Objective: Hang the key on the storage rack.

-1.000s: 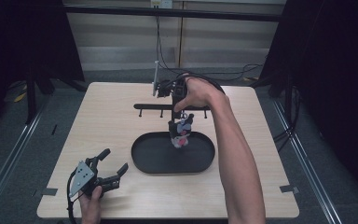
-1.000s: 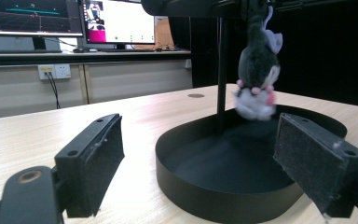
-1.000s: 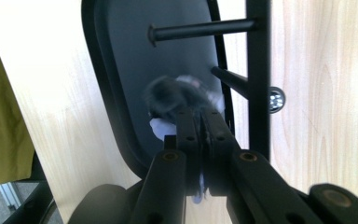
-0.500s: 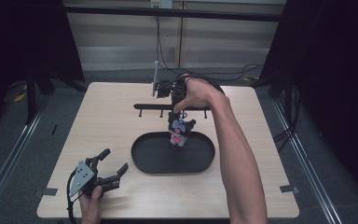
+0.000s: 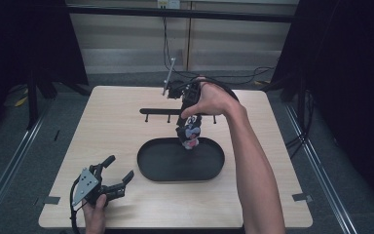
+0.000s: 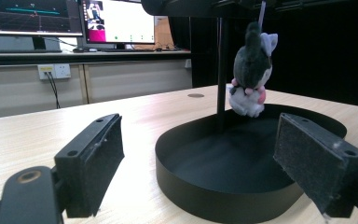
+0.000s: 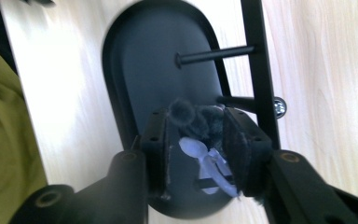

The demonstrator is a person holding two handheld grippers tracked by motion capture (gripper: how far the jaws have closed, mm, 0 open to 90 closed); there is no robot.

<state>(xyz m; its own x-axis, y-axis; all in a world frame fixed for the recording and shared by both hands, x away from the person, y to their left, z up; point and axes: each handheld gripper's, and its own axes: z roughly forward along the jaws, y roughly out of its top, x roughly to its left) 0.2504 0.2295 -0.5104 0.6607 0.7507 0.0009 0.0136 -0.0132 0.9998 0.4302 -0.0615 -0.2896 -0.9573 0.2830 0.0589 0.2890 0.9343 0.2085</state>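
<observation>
The right tool (image 5: 189,127), clamped on the plush (image 5: 191,135), had lifted it from the tray (image 5: 152,165) toward the rack (image 5: 151,111); the left tool (image 5: 118,176) stayed wide.

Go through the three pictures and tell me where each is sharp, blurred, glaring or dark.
High view: the table is evenly lit, its surroundings nearly black, and the plush toy is small and soft. Left gripper view: the toy and black tray are fairly sharp, while the near pads are blurred and the monitors glare. Right gripper view: overexposed wood, everything soft, the toy smeared between the pads.
</observation>
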